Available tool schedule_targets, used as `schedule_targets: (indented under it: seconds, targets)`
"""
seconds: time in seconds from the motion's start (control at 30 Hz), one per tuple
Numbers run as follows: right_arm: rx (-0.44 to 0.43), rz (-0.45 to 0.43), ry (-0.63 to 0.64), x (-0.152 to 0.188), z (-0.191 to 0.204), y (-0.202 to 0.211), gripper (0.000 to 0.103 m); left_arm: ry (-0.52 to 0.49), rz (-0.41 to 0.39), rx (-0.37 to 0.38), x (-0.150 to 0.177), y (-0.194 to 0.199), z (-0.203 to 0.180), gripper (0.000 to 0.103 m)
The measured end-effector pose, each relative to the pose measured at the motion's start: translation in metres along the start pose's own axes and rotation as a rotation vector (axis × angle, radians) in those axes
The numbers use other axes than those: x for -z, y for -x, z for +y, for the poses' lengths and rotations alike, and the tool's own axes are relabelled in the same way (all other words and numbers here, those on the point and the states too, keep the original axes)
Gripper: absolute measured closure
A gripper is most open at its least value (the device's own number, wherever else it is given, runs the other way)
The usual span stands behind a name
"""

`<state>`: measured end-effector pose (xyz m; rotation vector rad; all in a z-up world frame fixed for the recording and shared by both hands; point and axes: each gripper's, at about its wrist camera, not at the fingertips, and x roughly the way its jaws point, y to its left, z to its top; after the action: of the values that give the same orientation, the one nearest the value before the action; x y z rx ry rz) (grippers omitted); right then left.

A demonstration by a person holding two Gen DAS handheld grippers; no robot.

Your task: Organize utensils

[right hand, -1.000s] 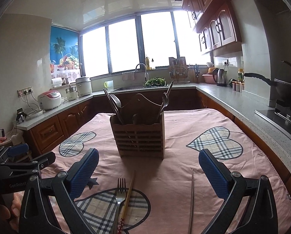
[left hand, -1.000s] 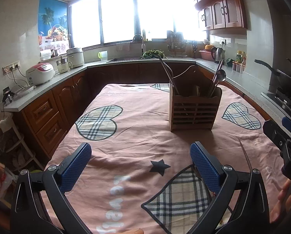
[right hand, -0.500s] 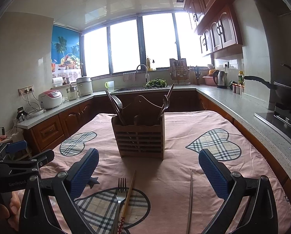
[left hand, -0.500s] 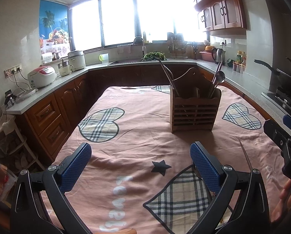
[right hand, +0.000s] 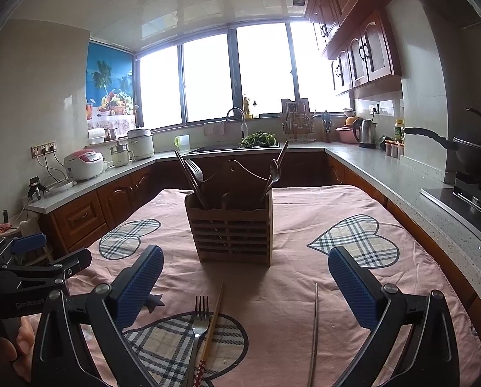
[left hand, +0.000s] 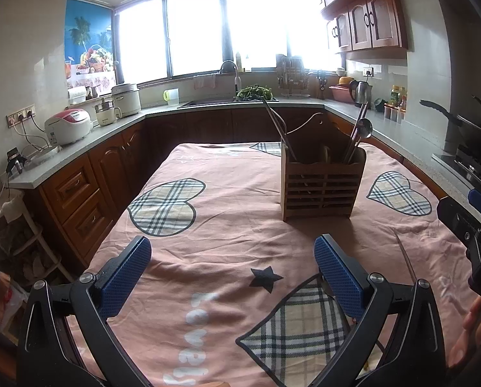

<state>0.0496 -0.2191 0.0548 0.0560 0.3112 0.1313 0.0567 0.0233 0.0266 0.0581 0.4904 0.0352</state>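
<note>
right gripper (right hand: 245, 285): jaws wide apart, nothing between them; you hold it above the loose pieces.
left gripper (left hand: 232, 272): also spread wide, nothing held, over bare tablecloth (left hand: 227, 225).
change: hardly any over the last second; both views only drifted slightly, nothing picked up, so no progress yet.
fork (right hand: 199, 322): flat on the cloth, touching the wooden chopstick (right hand: 215, 312).
metal chopstick (right hand: 314, 329): alone, to the right, apart from the fork.
holder (right hand: 230, 229): beyond them, upright, already has some utensils.
next: likely you drop the right gripper onto one loose piece.
</note>
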Motion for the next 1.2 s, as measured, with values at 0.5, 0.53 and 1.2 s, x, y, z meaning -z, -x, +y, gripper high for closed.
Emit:
schedule_targets:
  seconds: [0.5,0.53,1.2]
  targets:
    - [-0.004,-0.007,0.014,-0.0015,0.0022,0.0000,0.000,-0.005,-0.003,-0.003,-0.0009,-0.0008,-0.0023,0.000]
    - [-0.004,-0.007,0.015,-0.0016,0.0025,-0.0003,0.000,-0.005,-0.004,-0.004,-0.0009,-0.0009,-0.0022,0.000]
    - [-0.005,-0.008,0.019,-0.0024,0.0040,0.0001,0.000,0.003,-0.007,-0.015,-0.0040,-0.0023,-0.0009,0.000]
